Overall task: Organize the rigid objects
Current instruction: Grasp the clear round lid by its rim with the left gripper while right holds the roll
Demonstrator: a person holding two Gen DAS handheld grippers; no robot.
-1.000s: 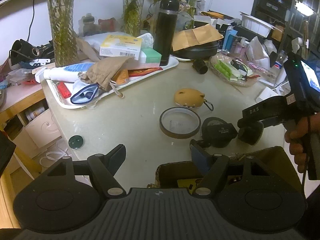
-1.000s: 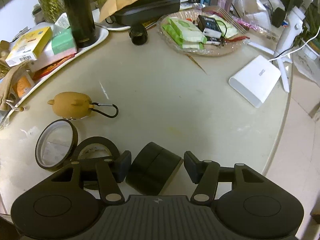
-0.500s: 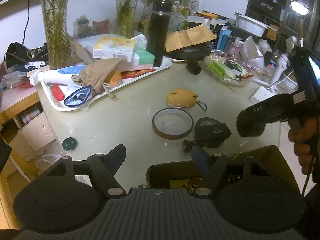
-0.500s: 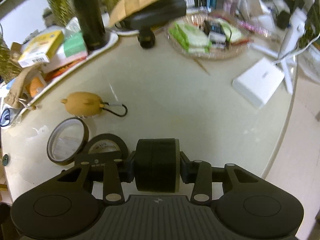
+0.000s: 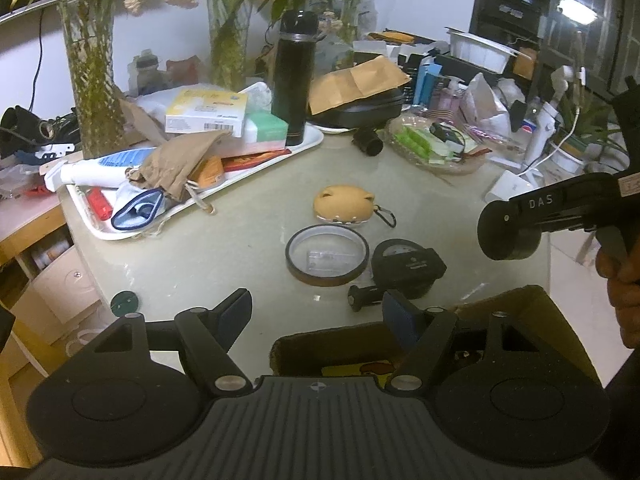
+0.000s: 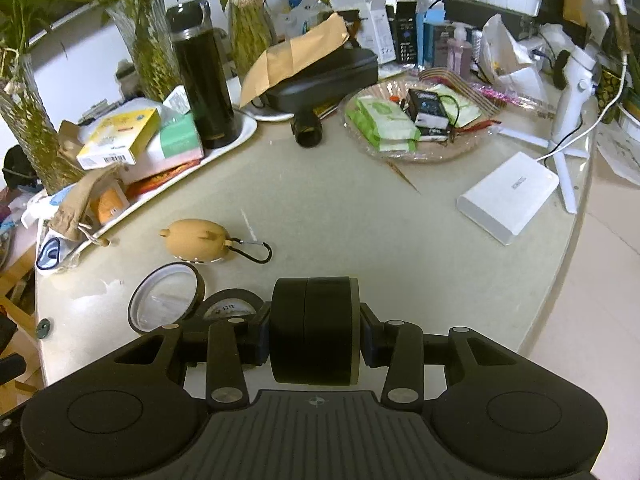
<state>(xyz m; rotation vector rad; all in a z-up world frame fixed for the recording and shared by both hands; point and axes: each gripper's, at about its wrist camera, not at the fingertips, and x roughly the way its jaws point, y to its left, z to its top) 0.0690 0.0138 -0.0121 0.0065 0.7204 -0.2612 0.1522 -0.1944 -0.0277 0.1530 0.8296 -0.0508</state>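
Note:
My right gripper [image 6: 314, 338] is shut on a black cylinder [image 6: 312, 312], pads pressed on its two flat ends, and holds it above the table. From the left wrist view the same black cylinder [image 5: 508, 232] hangs at the right, with a person's hand [image 5: 622, 276] on the handle. My left gripper [image 5: 318, 308] stands open with nothing between its fingers, over the near rim of a cardboard box [image 5: 532, 300]. On the table lie a brown tape ring [image 5: 327, 256], a black round roll [image 5: 408, 266] and a tan pig-shaped case [image 5: 346, 204] with a carabiner.
A white tray [image 5: 312, 142] piled with boxes, a pouch and a black flask [image 5: 294, 80] fills the back left. A glass plate [image 6: 472, 148] with green packs and a white box [image 6: 508, 196] sit at the right. Glass vases line the back.
The right gripper's fingers closed on the black cylinder and lifted it off the table. The left gripper stayed about where it was.

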